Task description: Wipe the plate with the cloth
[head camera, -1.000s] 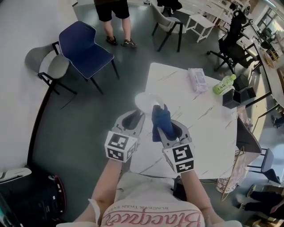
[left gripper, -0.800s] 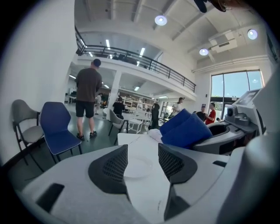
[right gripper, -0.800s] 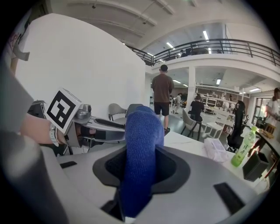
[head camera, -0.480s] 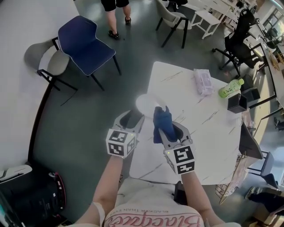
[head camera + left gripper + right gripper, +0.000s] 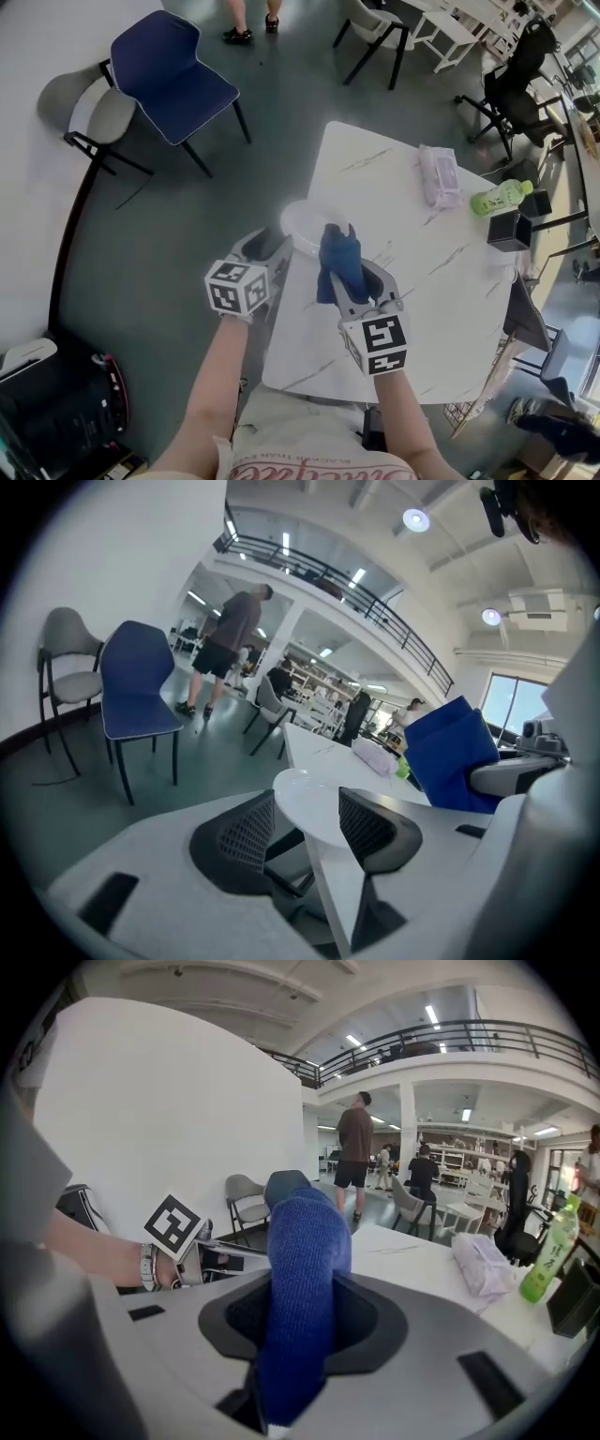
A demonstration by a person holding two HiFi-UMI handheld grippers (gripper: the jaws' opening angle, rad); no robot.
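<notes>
so, cloth [image 5: 306,1241] in r gripper [image 5: 302,1321]

I have bare tabletop [image 5: 441,281] to pass over right of the plate [image 5: 302,223]; the wipes pack [image 5: 439,175], bottle [image 5: 499,198] and black box [image 5: 514,232] obstruct the far right side.

The right tongs [image 5: 305,1318] are clamped on a blue knitted cloth [image 5: 306,1241], which stands upright between the dark jaws and rises above them. To its left, a black-and-white marker cube [image 5: 174,1227] sits by a bare forearm [image 5: 89,1252]. Beyond lies a white marbled worktop [image 5: 412,1255] carrying a pale wrapped packet [image 5: 483,1262] and a green plastic bottle [image 5: 548,1252] near the right edge.
</notes>
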